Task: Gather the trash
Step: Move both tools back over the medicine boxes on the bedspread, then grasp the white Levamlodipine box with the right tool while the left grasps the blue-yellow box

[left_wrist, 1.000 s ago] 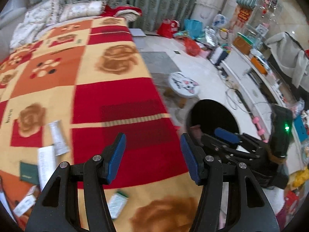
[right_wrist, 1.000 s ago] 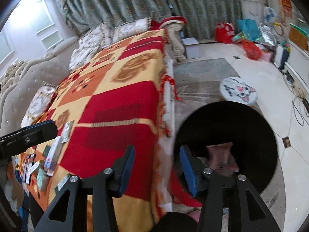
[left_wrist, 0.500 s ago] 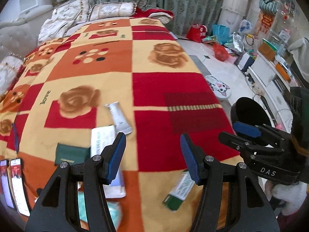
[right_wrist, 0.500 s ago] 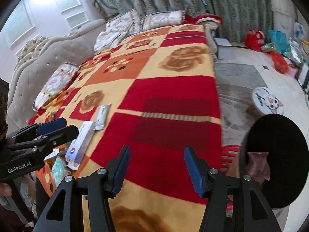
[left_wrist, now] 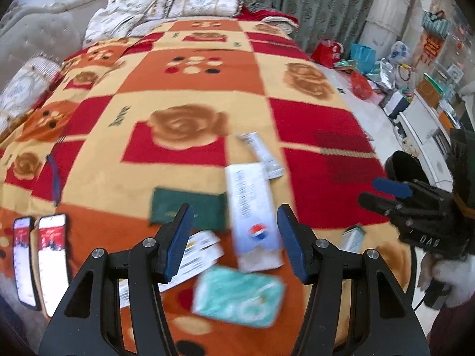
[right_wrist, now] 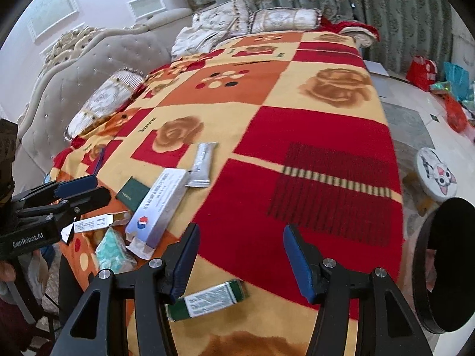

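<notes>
Trash lies on the red and orange blanket (left_wrist: 190, 89) near its front edge. A long white box (left_wrist: 252, 207) with a red and blue logo lies between the fingers of my open, empty left gripper (left_wrist: 234, 240); it also shows in the right wrist view (right_wrist: 160, 204). Around it are a silver sachet (left_wrist: 262, 154), a dark green card (left_wrist: 187, 209), a white carton (left_wrist: 190, 258) and a teal tissue pack (left_wrist: 237, 296). My open, empty right gripper (right_wrist: 240, 258) hovers above a green and white box (right_wrist: 207, 299). A black bin (right_wrist: 445, 261) stands at the right.
Two phones (left_wrist: 38, 255) lie at the blanket's left front. A blue pen (left_wrist: 55, 178) lies further left. Pillows (left_wrist: 202, 3) are at the head. A cat-face stool (right_wrist: 435, 175) and bags (left_wrist: 359, 56) are on the floor to the right.
Both grippers have swung left from the bin toward the trash on the blanket. The left gripper now stands over the long white box, the right over the green and white box.
</notes>
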The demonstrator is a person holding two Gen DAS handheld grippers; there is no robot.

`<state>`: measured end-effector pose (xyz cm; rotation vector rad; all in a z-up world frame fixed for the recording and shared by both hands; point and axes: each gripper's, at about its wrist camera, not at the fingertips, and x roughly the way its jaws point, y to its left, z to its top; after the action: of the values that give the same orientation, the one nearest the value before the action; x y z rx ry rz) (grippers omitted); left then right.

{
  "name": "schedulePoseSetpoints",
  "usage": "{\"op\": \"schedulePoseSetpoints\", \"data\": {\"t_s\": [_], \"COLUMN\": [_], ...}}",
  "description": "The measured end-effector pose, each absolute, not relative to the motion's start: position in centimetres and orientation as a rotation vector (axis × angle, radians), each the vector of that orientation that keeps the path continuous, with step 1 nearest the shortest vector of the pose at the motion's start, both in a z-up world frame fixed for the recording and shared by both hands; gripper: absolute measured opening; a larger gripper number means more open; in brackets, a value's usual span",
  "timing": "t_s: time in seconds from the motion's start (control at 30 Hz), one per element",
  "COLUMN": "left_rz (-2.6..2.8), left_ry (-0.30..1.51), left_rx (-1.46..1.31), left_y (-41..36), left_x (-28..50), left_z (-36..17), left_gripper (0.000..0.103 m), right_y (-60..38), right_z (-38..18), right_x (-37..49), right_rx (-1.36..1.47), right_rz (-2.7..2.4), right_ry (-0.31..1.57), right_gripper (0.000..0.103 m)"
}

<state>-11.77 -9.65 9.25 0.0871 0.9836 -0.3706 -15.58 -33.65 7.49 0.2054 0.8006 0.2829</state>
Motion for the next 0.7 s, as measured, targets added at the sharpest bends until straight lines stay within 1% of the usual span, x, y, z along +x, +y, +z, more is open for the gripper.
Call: {"op": "schedulePoseSetpoints", "data": {"t_s": [0.3, 0.53, 0.7], "left_rz": [-0.328, -0.307, -0.300], "left_ry": [1.038, 1.078, 1.082], "left_rx": [0.090, 0.140, 0.124], "left_y": [-4.1, -2.2, -1.3], "left_x": [-13.5, -14.5, -14.1], "left_z": [8.0, 6.1, 5.5], "left_gripper": [0.057, 0.057, 0.057], "right_y": [-30.8, -27.6, -24.9], "right_z": [7.2, 6.8, 6.5], "right_x": [-13.9, -12.5, -10.8], "right_rx": [0.177, 0.151, 0.137], "right_rz": [0.335, 0.384, 0.407], "right_ry": [0.839, 0.868, 0.892], "right_gripper": [0.060, 0.065, 0.066]}}
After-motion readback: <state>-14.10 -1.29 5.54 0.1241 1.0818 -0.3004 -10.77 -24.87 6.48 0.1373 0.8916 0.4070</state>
